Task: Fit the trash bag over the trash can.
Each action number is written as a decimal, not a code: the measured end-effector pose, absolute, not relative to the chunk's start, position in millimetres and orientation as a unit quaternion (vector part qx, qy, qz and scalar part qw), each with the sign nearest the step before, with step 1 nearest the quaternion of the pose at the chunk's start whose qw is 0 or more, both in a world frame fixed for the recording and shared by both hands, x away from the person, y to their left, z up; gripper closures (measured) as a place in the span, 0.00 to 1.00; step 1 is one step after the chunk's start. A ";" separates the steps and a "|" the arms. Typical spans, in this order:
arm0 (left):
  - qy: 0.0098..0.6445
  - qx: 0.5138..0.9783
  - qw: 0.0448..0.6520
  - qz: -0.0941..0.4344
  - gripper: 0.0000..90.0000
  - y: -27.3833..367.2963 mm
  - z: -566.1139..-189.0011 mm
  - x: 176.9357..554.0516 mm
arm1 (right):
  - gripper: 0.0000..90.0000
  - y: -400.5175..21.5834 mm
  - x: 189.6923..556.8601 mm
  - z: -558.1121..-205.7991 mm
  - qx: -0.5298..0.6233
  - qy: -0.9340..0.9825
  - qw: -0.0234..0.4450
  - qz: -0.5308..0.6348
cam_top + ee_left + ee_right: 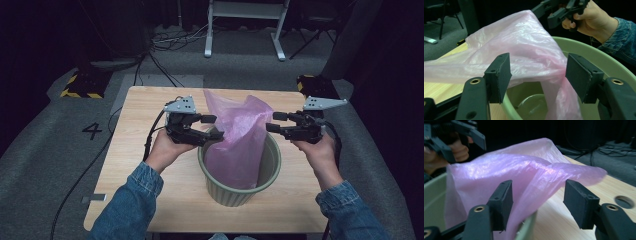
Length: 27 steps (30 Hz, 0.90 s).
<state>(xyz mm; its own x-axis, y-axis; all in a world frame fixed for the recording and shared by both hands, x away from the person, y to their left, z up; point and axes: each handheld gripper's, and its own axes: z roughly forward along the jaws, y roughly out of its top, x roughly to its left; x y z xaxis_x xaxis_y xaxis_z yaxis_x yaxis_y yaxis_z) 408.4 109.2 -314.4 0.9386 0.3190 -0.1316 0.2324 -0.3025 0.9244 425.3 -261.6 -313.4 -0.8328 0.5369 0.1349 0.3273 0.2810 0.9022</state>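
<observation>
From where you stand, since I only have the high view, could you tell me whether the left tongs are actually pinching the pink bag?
Observer: No. In the left gripper view the left tongs stand open, with the pink bag between the pads but not pressed.
Operator: Thank you. And can you see anything at the bottom of the green bin?
Observer: Yes, the left gripper view looks past the bag into the green bin, and its bare bottom shows there, not covered by plastic.
Operator: Are the right tongs holding the bag?
Observer: No. In the right gripper view the right tongs are open too, and the bag drapes loosely over the rim between them.
</observation>
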 end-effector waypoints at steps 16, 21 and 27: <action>0.154 0.810 0.563 0.051 0.43 101.0 -305.6 404.0 | 0.91 -228.8 408.6 -299.8 0.199 0.829 0.073 0.518; 0.157 0.813 0.558 0.060 0.43 91.8 -301.6 408.4 | 0.96 -219.3 397.4 -298.1 0.170 0.837 0.063 0.517; 0.163 0.829 0.532 0.056 0.43 76.2 -304.6 418.9 | 0.87 -213.7 393.7 -298.1 0.164 0.838 0.068 0.515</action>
